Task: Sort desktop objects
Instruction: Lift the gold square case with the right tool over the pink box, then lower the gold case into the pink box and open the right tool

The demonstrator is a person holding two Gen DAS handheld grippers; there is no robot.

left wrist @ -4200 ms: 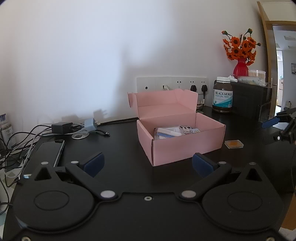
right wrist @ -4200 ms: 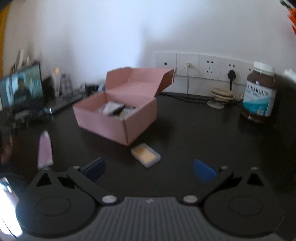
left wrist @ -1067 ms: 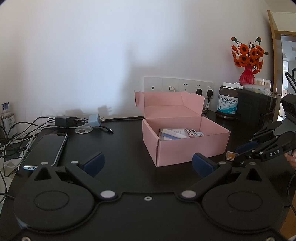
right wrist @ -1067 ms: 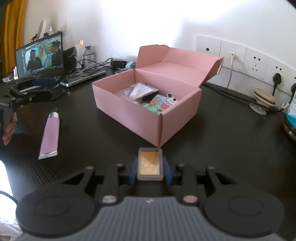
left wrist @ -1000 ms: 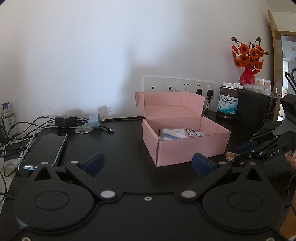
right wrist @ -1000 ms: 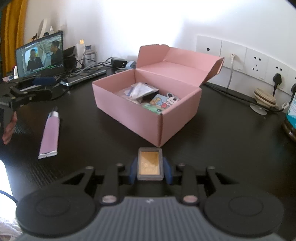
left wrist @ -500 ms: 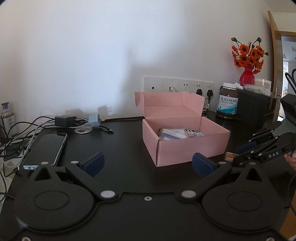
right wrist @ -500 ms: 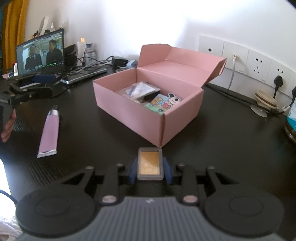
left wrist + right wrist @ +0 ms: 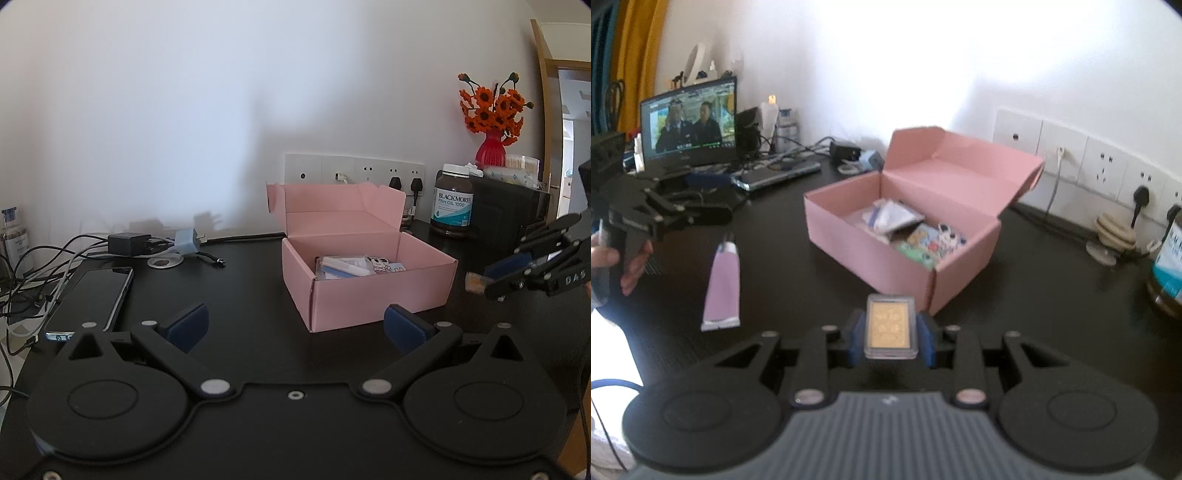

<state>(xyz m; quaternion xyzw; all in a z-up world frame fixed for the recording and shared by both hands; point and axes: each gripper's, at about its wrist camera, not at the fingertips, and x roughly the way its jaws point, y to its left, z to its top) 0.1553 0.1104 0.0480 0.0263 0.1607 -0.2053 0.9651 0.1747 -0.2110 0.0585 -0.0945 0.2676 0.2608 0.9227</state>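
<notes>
Right gripper (image 9: 890,334) pinches small clear case (image 9: 889,326) short of pink box (image 9: 905,236); may slip. Left gripper (image 9: 293,326) spread, empty

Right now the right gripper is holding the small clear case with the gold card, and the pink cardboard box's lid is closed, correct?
Not quite: the pink cardboard box is open, lid folded back, as the right wrist view shows. The right gripper does hold the small clear case with the gold card.

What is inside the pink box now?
The pink box is open. Inside lie a clear plastic packet with white contents and a colourful cartoon card. Whatever lies beneath them is covered. The box floor is mostly hidden.
</notes>
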